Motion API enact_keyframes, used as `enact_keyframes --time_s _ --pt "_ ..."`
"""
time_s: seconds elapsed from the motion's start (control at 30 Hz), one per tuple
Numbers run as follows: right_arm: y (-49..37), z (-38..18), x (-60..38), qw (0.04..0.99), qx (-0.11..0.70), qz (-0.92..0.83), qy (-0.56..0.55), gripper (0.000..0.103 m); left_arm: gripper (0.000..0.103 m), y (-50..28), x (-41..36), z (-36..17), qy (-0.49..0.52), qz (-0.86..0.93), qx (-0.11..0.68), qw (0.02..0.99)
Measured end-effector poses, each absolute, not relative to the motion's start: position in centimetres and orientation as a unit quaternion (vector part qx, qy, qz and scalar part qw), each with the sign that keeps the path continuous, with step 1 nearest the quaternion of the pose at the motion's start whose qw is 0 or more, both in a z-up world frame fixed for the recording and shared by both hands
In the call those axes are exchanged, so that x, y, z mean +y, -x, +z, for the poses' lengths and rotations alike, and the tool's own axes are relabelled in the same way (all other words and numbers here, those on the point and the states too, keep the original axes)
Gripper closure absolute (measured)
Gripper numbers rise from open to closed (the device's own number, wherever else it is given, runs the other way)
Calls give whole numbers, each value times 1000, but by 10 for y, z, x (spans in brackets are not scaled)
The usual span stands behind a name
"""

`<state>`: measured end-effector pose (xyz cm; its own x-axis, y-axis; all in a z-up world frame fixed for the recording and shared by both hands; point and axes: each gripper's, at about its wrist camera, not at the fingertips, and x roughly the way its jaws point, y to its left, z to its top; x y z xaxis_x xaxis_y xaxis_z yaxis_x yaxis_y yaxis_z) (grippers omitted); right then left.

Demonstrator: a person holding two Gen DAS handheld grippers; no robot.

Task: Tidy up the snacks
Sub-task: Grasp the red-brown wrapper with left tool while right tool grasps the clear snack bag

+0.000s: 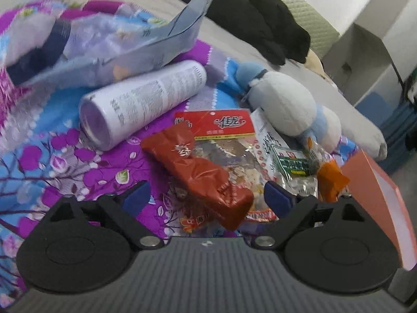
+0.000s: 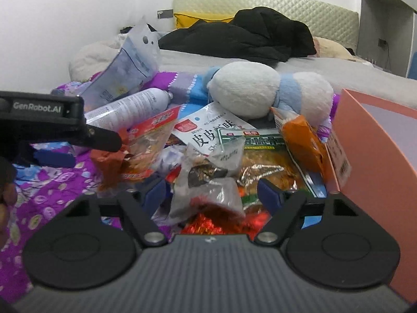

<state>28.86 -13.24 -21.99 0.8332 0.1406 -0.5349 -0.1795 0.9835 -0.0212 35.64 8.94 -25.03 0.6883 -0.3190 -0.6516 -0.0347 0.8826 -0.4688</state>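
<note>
A pile of snack packets lies on a purple flowered bedspread (image 1: 65, 161). In the left wrist view my left gripper (image 1: 206, 195) is open around a red-brown foil packet (image 1: 200, 172), pads apart on either side. Behind it lie a red-topped clear packet (image 1: 216, 125) and a green-labelled packet (image 1: 292, 161). In the right wrist view my right gripper (image 2: 212, 193) is open around a crumpled clear packet (image 2: 208, 182). Beyond it are the green-labelled packet (image 2: 260, 143), a white packet (image 2: 208, 127) and an orange packet (image 2: 302, 138). The left gripper (image 2: 78, 140) shows at the left over the red-brown packet (image 2: 109, 161).
An orange box (image 2: 378, 156) stands at the right, also in the left wrist view (image 1: 378, 190). A white spray can (image 1: 143, 104), a blue-and-white plush toy (image 1: 286, 104), a pale blue pouch (image 1: 146, 52) and black clothing (image 2: 239, 36) lie on the bed.
</note>
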Motion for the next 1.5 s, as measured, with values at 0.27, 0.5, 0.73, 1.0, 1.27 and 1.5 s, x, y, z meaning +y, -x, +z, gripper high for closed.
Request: enact_keyframes --time_s 0.27,0.5,0.73,1.0,1.27,1.5 --pt "-302 -231 -122 953 286 85 56 35 26 -373 96 -269 287 -68 386 874" --pt "-298 -227 -122 951 292 82 55 39 55 -380 93 -268 283 -75 393 872" --pt "-285 -216 -124 951 296 84 45 40 59 -358 91 -249 264 -94 393 876" --pt "-247 -199 -129 949 301 90 26 41 59 -305 88 -216 228 -104 392 885" --pt "-202 -189 -137 945 314 86 -4 41 59 -249 79 -200 191 -110 403 888" --pt "-173 -186 -143 940 331 76 -32 41 59 -213 69 -193 157 -115 411 891"
